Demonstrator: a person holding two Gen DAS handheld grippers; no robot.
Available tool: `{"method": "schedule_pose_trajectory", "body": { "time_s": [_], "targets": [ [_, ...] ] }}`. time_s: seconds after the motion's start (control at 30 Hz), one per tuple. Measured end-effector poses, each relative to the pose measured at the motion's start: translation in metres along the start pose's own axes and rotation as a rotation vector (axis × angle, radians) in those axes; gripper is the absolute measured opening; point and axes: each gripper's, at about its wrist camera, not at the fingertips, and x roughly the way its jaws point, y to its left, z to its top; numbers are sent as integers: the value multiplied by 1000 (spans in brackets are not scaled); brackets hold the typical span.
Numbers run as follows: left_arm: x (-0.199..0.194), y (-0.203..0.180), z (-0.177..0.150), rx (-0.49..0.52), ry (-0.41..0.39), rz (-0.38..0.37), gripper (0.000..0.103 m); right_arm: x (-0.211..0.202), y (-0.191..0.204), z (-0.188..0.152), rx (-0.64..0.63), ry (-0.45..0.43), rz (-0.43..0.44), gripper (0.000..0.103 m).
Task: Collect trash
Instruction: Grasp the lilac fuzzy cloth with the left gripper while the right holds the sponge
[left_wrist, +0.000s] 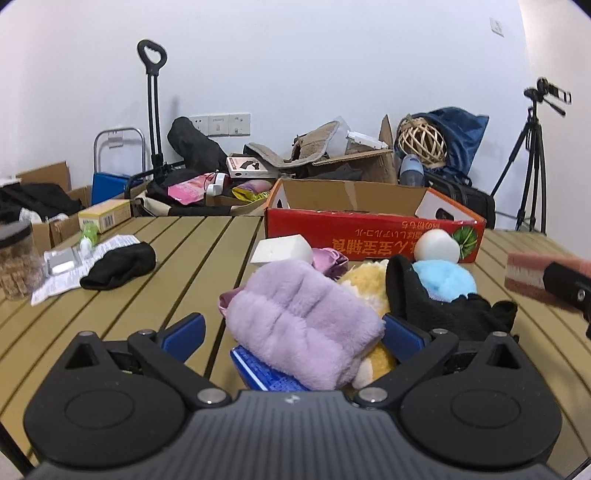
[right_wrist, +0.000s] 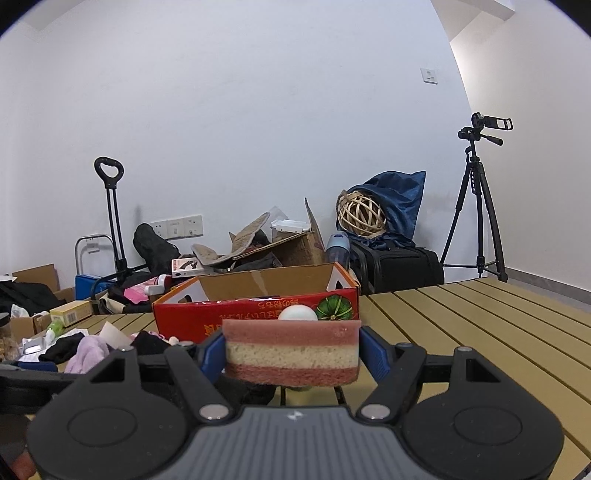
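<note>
Right gripper (right_wrist: 291, 354): black 2-finger tool with blue pads, closed across a layered sponge block (right_wrist: 291, 352), pink top and bottom with 1 cream band between. The pads press its 2 short ends and the block hangs clear of the table. In the left wrist view the same sponge (left_wrist: 524, 273) shows blurred at the right edge, held above the slats.

Left gripper (left_wrist: 293, 336): black 2-finger tool, blue pads standing wide apart. A lilac plush fabric bundle (left_wrist: 299, 325) lies between them; whether the right pad touches it cannot be told, and the left pad stands clear of it.

Pile beside the lilac bundle: 1 yellow fleecy item (left_wrist: 365, 288) under and behind it, 1 black knitted glove (left_wrist: 428, 302) to its right, 1 light blue fluffy item (left_wrist: 447, 280) behind the glove, 1 white foam block (left_wrist: 280, 251) and 1 white rounded object (left_wrist: 437, 245) at the back.

Red cardboard box with open flaps and printed melon picture (left_wrist: 373, 236): stands on the table behind the pile, directly beyond the held sponge in the right wrist view.

Tan slatted table (left_wrist: 184, 251): also carries, at its left, 1 black cloth (left_wrist: 118, 267) on a printed paper sheet (left_wrist: 62, 280), near 1 clear jar with a black lid (left_wrist: 16, 258).

Background: black tripod with camera (right_wrist: 480, 206), clutter along a white wall.
</note>
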Motion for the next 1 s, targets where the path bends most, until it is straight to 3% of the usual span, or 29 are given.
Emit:
{"method": "schedule_pose_trajectory", "body": {
  "time_s": [0.27, 0.53, 0.7, 1.0],
  "targets": [
    [-4, 3, -1, -14, -6, -32, 79, -1, -1, 0, 2, 0, 4, 73],
    [-16, 4, -2, 32, -38, -30, 49, -4, 0, 0, -4, 1, 17, 73],
    [-25, 12, -1, 29, -52, -34, 41, -4, 3, 0, -4, -2, 26, 73],
    [-47, 23, 6, 1, -101, -57, 41, -9, 3, -2, -23, -6, 47, 73]
  ]
}}
